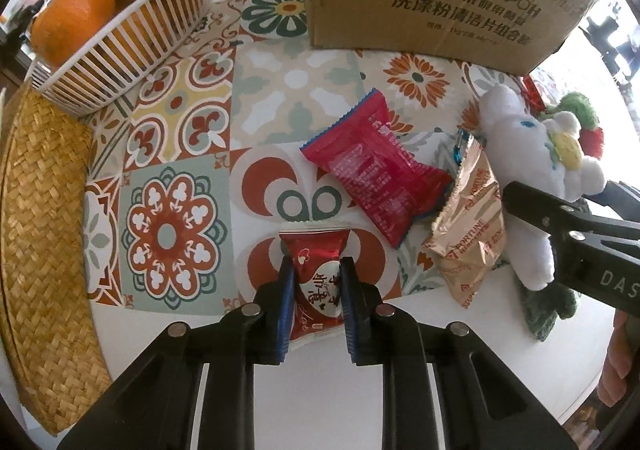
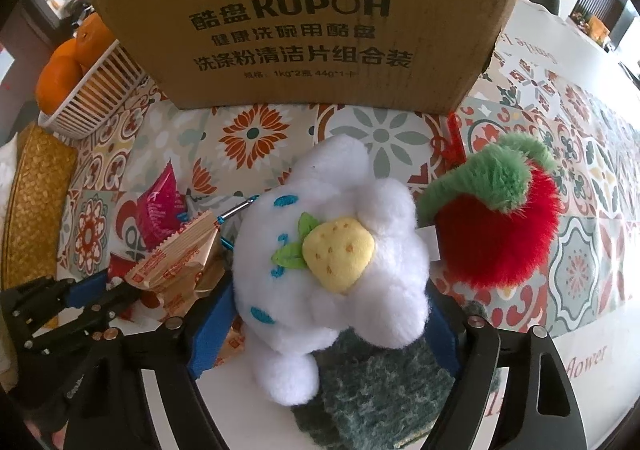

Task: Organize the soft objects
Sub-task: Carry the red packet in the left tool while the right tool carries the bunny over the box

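My left gripper (image 1: 316, 270) is shut on a small dark red candy packet (image 1: 314, 270) with a white heart, just above the patterned tablecloth. My right gripper (image 2: 324, 314) has its blue pads on both sides of a white plush toy (image 2: 320, 250) with a yellow strawberry on it; the toy also shows in the left wrist view (image 1: 532, 178). A red and green plush apple (image 2: 496, 218) lies right of the toy. A dark green scouring pad (image 2: 384, 390) lies under the toy. A red snack bag (image 1: 376, 166) and a gold wrapper (image 1: 468, 234) lie between the two grippers.
A cardboard box (image 2: 312, 18) stands at the back of the table. A white basket (image 1: 132, 46) of oranges is at the back left. A woven straw mat (image 1: 40, 230) lies at the left edge. The white table edge runs along the front.
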Demonstrator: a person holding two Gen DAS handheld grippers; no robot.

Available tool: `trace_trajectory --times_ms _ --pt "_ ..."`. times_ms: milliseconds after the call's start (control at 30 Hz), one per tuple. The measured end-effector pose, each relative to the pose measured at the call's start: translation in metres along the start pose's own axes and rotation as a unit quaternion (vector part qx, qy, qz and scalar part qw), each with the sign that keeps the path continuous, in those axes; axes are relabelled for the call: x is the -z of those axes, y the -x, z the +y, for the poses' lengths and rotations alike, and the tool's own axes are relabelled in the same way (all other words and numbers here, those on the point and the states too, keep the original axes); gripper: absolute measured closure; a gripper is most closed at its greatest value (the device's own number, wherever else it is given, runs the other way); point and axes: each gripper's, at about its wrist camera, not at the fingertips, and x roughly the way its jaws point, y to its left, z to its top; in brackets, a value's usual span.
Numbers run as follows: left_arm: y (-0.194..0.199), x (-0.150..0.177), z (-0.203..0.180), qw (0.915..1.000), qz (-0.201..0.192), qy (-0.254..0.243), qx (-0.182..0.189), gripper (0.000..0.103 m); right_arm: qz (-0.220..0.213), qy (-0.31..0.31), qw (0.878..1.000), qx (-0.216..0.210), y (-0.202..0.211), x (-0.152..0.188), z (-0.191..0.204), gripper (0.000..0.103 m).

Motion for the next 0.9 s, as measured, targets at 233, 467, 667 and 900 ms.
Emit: trace_trajectory --times_ms 233,467,667,900 --pt "0.027 0.010 0.001 0.9997 -0.023 -0.002 0.004 0.081 -0.006 0.000 1.000 -0.005 0.017 0.001 -0.005 0.021" --pt "0.053 0.016 0.008 0.9985 -0.053 -0.011 0.010 0.081 -0.023 -0.001 1.000 -0.004 0.037 0.004 -0.007 0.021" --pt "0.075 0.016 0.000 0.9963 -0.082 -0.023 0.014 0.081 -0.046 0.003 0.999 -0.001 0.060 0.008 -0.011 0.021" --pt "0.100 0.006 -0.012 0.9931 -0.111 -0.034 0.019 0.081 -0.073 0.012 0.997 0.003 0.087 0.007 -0.010 0.021"
